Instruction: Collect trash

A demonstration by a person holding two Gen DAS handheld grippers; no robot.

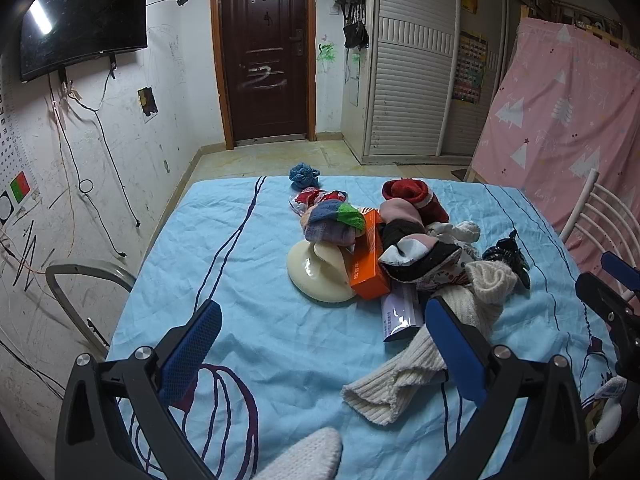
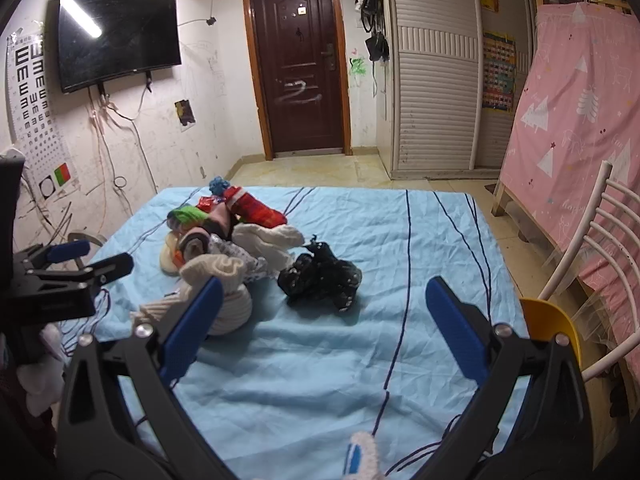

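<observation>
A pile of clutter lies on a table under a light blue cloth point(image 1: 280, 340). In it are an orange box point(image 1: 368, 260), a white-purple packet point(image 1: 400, 316), a crumpled black plastic bag point(image 2: 320, 276), a red snack wrapper point(image 1: 304, 198), a cream round dish point(image 1: 316, 272) and several socks. A cream ribbed sock point(image 1: 420, 356) lies nearest. My left gripper point(image 1: 322, 344) is open and empty, hovering just before the pile, its right finger over the cream sock. My right gripper point(image 2: 322, 328) is open and empty, hovering near the black bag.
A white metal chair point(image 2: 592, 272) and a yellow seat point(image 2: 552, 320) stand right of the table. A grey chair back point(image 1: 80, 288) is at the left. A pink-covered rack point(image 2: 580, 120), a wardrobe, a brown door point(image 2: 300, 72) and a wall TV lie beyond.
</observation>
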